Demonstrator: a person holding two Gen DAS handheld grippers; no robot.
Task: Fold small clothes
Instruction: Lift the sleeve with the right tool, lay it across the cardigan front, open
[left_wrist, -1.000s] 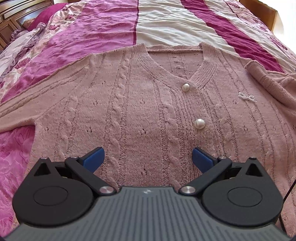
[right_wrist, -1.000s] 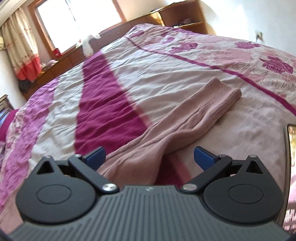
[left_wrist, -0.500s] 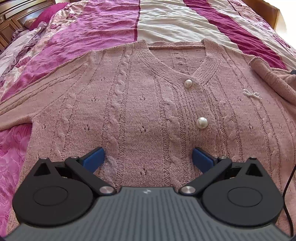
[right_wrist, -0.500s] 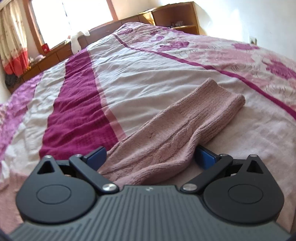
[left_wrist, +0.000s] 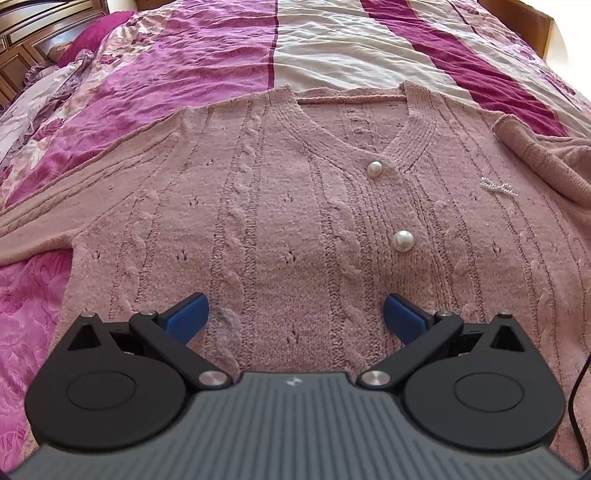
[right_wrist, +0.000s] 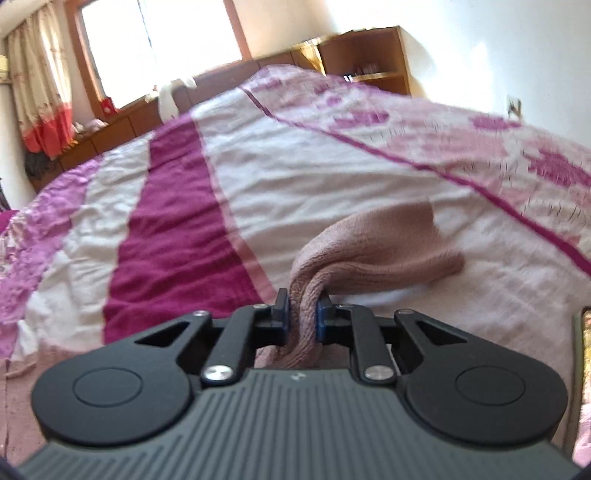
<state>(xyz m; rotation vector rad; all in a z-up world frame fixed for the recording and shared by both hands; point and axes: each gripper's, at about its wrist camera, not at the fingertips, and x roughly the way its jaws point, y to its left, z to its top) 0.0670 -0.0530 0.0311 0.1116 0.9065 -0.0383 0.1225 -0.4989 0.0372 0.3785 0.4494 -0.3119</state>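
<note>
A dusty-pink cable-knit cardigan (left_wrist: 280, 206) with pearl buttons (left_wrist: 402, 240) lies flat, front up, on the bed. My left gripper (left_wrist: 295, 318) is open, its blue fingertips (left_wrist: 186, 316) wide apart just above the cardigan's lower front. The cardigan's right sleeve (left_wrist: 546, 158) runs off to the right. In the right wrist view my right gripper (right_wrist: 302, 320) is shut on that sleeve (right_wrist: 373, 243), bunching it and lifting it off the bedspread; the cuff end hangs past the fingers.
The bed carries a striped bedspread (left_wrist: 332, 40) in magenta, cream and floral pink. A wooden headboard (left_wrist: 22, 40) is at far left. A window with curtains (right_wrist: 44, 92) and wooden shelves (right_wrist: 369, 62) stand beyond the bed. A framed edge (right_wrist: 580, 369) shows at right.
My right gripper has shut on the sleeve and raised it, so the sleeve now bunches between the fingers. My left gripper has crept slightly forward over the cardigan and stays open.
</note>
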